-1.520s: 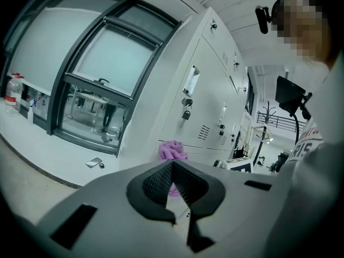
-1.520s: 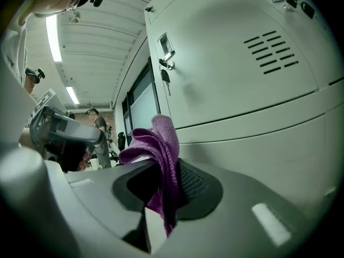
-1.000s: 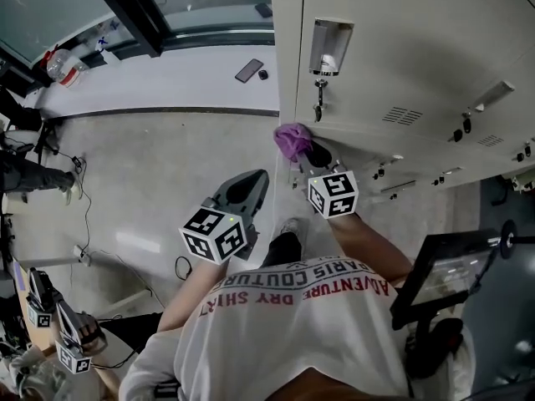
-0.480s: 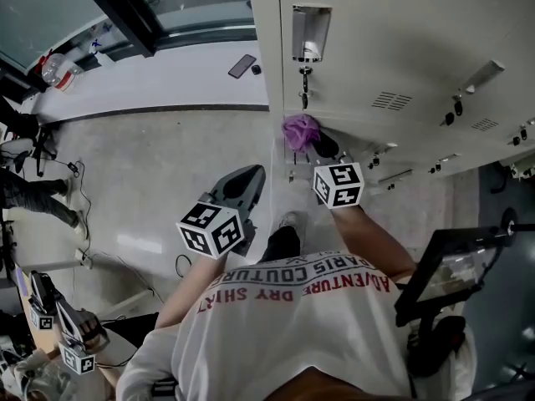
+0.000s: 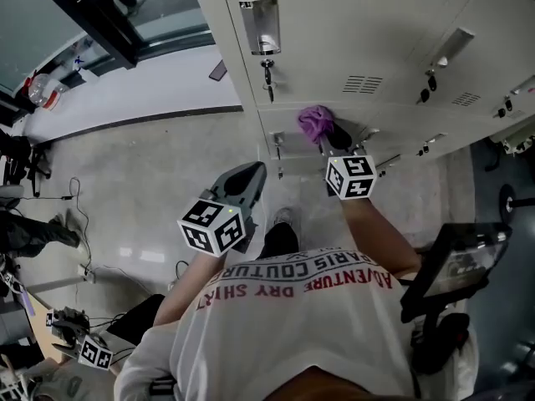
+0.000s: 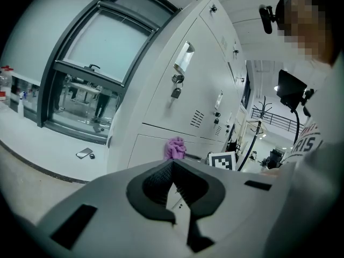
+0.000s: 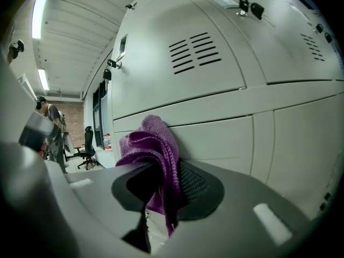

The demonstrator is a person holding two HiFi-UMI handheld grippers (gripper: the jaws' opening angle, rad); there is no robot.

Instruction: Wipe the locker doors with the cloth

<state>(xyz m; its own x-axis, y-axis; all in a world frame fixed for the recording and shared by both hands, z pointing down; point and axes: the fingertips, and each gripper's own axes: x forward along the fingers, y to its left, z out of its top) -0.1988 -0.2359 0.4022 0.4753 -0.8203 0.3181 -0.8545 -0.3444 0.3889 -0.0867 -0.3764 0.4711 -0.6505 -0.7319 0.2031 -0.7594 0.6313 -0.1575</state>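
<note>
The purple cloth [image 5: 314, 122] is bunched at the tip of the right gripper [image 5: 328, 134] and pressed against the pale locker doors [image 5: 334, 23], on the seam just below the door with vent slots [image 5: 363, 83]. The left gripper [image 5: 253, 172] hangs short of the lockers, over the grey floor [image 5: 142, 174]. A white ledge [image 5: 134, 90] runs off from the lockers' end, a dark phone [image 5: 217, 71] lying on it close to the lockers. The person's white T-shirt [image 5: 292, 332] fills the frame's edge farthest from the lockers.
</note>
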